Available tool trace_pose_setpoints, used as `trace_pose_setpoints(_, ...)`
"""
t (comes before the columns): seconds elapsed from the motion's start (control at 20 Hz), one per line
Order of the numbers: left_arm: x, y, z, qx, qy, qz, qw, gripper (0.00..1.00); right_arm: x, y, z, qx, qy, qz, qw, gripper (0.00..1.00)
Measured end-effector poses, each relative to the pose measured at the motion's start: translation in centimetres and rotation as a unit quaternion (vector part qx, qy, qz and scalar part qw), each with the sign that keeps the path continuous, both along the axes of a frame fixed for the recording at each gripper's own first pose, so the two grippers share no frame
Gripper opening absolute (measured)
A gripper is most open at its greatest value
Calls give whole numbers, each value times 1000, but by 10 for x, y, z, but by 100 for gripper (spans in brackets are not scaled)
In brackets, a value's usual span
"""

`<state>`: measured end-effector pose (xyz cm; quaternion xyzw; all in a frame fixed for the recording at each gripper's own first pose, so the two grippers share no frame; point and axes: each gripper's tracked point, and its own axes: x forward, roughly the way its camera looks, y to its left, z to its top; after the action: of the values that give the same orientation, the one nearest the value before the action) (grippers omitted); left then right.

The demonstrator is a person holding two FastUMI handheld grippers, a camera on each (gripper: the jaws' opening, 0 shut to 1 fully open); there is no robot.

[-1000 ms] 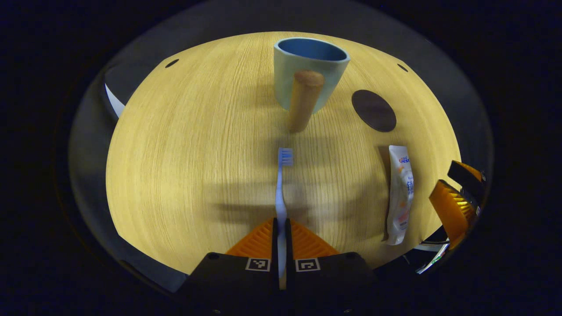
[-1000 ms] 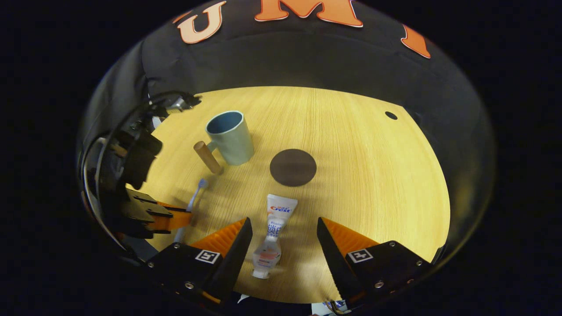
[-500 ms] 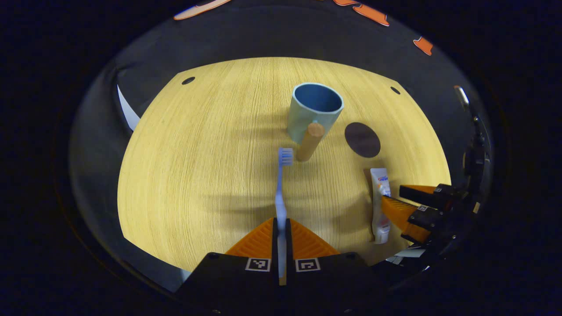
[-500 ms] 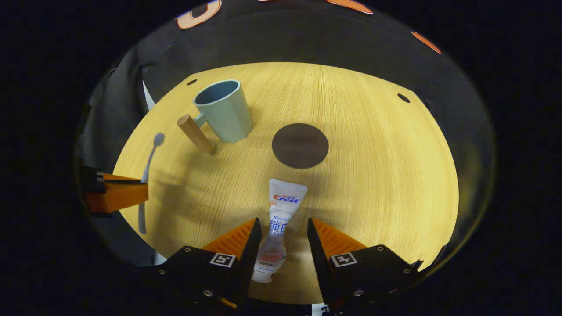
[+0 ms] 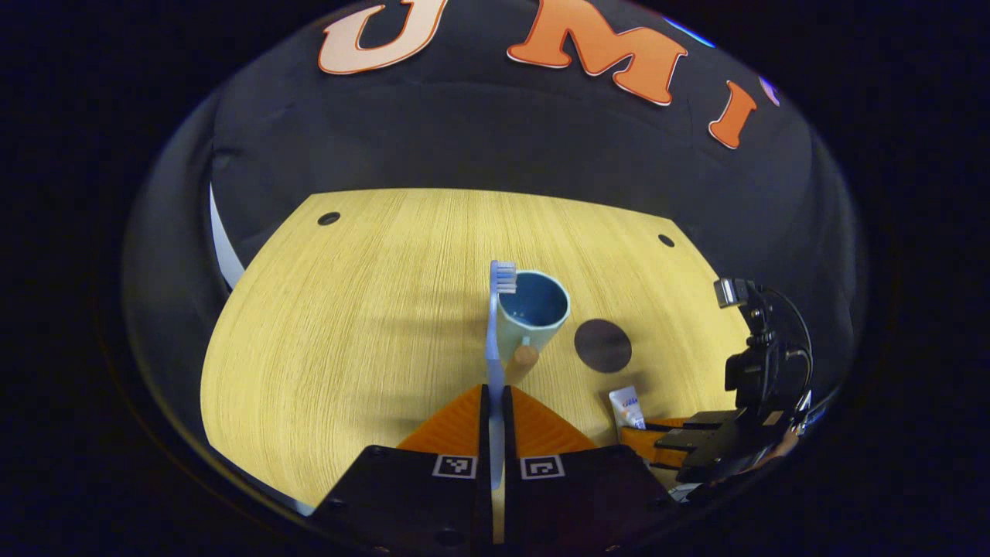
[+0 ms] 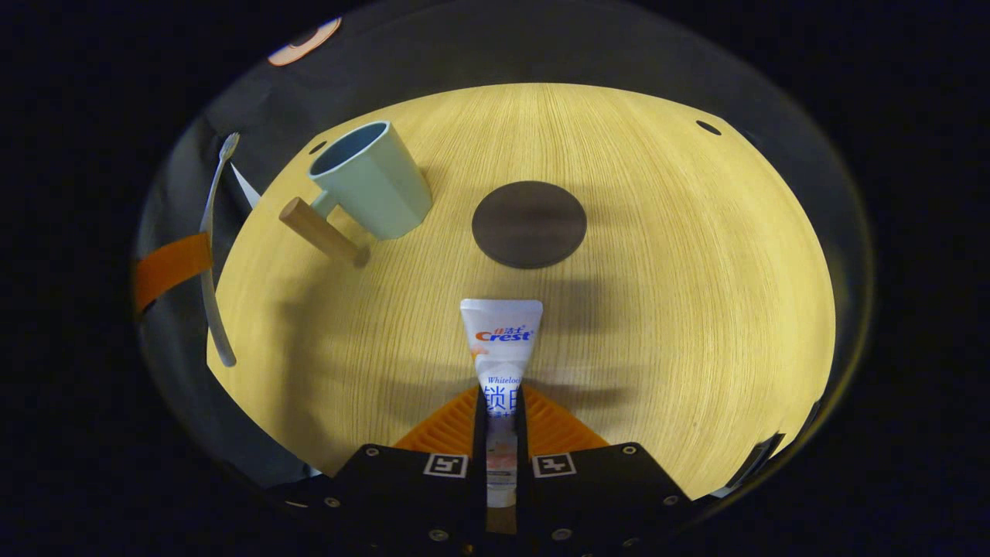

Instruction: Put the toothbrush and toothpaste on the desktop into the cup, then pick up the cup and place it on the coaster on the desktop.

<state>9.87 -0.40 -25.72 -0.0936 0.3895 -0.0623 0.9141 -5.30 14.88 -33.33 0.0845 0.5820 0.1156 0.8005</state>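
Note:
My left gripper (image 5: pixel 495 398) is shut on the handle of a pale blue toothbrush (image 5: pixel 495 325), held up above the table with its bristles in front of the rim of the light blue cup (image 5: pixel 534 313). The cup has a wooden handle (image 5: pixel 526 356). My right gripper (image 6: pixel 499 402) is shut on the white toothpaste tube (image 6: pixel 501 340), low over the wooden table. In the right gripper view the cup (image 6: pixel 371 182) stands at the upper left, the dark round coaster (image 6: pixel 529 224) ahead, and the toothbrush (image 6: pixel 210 240) at the far left. The coaster (image 5: pixel 602 346) lies right of the cup.
The round wooden table (image 5: pixel 348 309) has small dark holes near its far edge (image 5: pixel 329 218). A white sheet (image 5: pixel 220 247) shows past the table's left edge. The right gripper's body and cable (image 5: pixel 762 379) stand at the right of the left gripper view.
The left gripper has risen and pulled back with the toothbrush, so the cup looks smaller. The right gripper's fingers have closed from apart onto the toothpaste tube.

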Motion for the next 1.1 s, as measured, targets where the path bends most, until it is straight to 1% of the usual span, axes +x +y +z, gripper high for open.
trace_pose_setpoints(0.05, 8, 1, 2, 2, -14, -2, 1000, 6, 0, 0, -1, 5, 0, -2, 1000, 14)
trace_pose_setpoints(0.2, 29, -4, 3, 4, -51, -21, 998, 6, 0, 0, 0, 17, 0, -14, 1000, 13)
trace_pose_setpoints(0.3, 45, -6, 0, 3, -69, -32, 997, 6, 2, -1, 1, 12, -13, -14, 1000, 13)
trace_pose_setpoints(0.35, 55, -7, 2, 2, -82, -34, 996, 9, 2, -1, 3, 11, -19, -13, 1000, 13)
trace_pose_setpoints(0.4, 64, -6, 5, 2, -100, -38, 994, 6, 2, -2, 5, 10, -24, -14, 1000, 13)
trace_pose_setpoints(0.5, 87, -8, 10, 8, -138, -44, 989, 6, 1, -2, 6, 8, -28, -18, 999, 13)
trace_pose_setpoints(0.7, 120, -20, 27, -1, -208, -51, 977, 6, 3, -4, 9, 1, -31, -32, 999, 13)
trace_pose_setpoints(0.9, 139, -24, 38, -7, -247, -50, 968, 6, 3, -4, 11, 1, -35, -45, 998, 13)
trace_pose_setpoints(1.1, 153, -31, 41, -13, -277, -58, 959, 6, 4, -8, 20, 2, -57, -55, 997, 13)
